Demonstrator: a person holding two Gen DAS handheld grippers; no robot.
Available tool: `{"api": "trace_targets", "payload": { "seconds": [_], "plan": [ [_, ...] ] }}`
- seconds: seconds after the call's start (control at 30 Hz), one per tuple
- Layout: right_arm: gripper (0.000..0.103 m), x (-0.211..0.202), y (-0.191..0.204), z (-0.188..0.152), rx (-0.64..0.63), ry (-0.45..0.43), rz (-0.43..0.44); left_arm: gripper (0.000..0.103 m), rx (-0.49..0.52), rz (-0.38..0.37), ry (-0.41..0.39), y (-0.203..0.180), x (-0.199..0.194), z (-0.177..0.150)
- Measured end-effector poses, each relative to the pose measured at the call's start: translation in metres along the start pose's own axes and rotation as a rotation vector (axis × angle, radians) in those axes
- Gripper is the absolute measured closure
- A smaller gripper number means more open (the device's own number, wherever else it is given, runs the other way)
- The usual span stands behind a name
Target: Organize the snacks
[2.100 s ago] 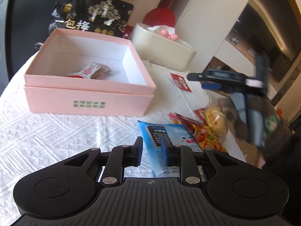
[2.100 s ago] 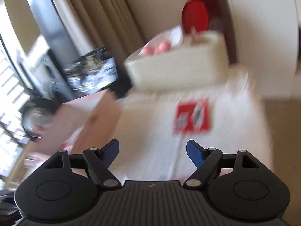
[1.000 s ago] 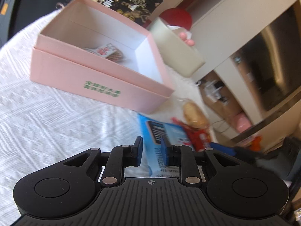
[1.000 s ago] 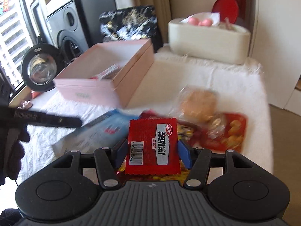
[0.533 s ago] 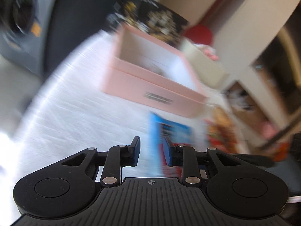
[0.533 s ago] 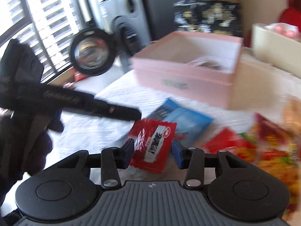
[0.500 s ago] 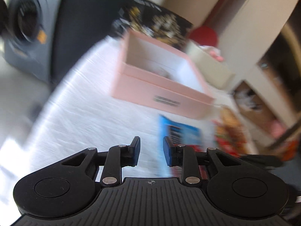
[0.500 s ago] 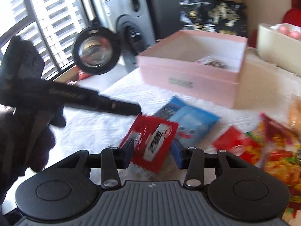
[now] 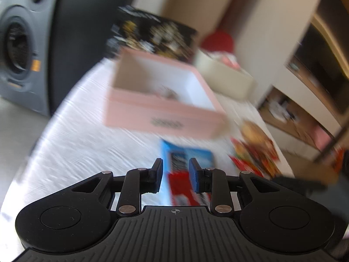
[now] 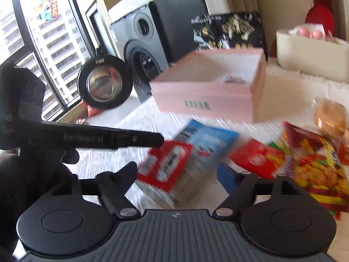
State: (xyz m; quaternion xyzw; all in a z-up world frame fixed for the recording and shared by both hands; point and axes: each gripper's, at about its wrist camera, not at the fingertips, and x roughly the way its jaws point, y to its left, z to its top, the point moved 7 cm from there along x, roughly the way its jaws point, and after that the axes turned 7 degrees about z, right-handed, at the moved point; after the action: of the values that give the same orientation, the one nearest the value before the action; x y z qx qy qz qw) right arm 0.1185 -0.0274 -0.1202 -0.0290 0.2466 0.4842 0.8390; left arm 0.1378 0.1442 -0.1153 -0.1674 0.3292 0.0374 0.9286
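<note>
Red packet released short of the box; both hand-held grippers empty.

Nearest in the right wrist view, the right hand-held gripper (image 10: 177, 174) is opening wide, and the red snack packet (image 10: 166, 166) lies blurred between its jaws, free of the pads, half over the blue packet (image 10: 207, 144) on the white surface (image 10: 152, 122). The left hand-held gripper (image 9: 175, 174) stands narrow, holding nothing, above the same two packets. To the right sits a heap of red and yellow snack bags (image 10: 305, 163). Farther off, the pink box (image 10: 209, 91) stands open with one item inside. Judgement: re-grip the red packet by an edge, carry it clear of the near wall, and release only over the box interior.
</note>
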Motion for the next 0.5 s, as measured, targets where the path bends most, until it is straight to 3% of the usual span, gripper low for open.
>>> {"api": "trace_targets", "payload": {
  "seconds": [0.13,0.23,0.3,0.37,0.5],
  "plan": [
    [0.022,0.034,0.017,-0.003,-0.048,0.048,-0.025,0.073,-0.008,0.086,-0.021,0.017,-0.006,0.006],
    [0.035,0.037,0.017,-0.001,-0.12,0.032,-0.091,0.073,0.033,0.1,-0.004,0.015,-0.004,-0.002],
    [0.04,0.029,0.01,0.001,-0.119,0.023,-0.096,0.073,0.069,0.102,0.001,0.009,-0.001,-0.007],
    [0.054,0.015,-0.001,0.003,-0.102,0.007,-0.105,0.073,0.101,0.107,-0.004,0.003,0.0,-0.01],
    [0.054,-0.015,-0.035,-0.002,-0.086,-0.016,-0.236,0.073,0.182,0.079,-0.004,-0.022,0.002,-0.017]
  ]
}}
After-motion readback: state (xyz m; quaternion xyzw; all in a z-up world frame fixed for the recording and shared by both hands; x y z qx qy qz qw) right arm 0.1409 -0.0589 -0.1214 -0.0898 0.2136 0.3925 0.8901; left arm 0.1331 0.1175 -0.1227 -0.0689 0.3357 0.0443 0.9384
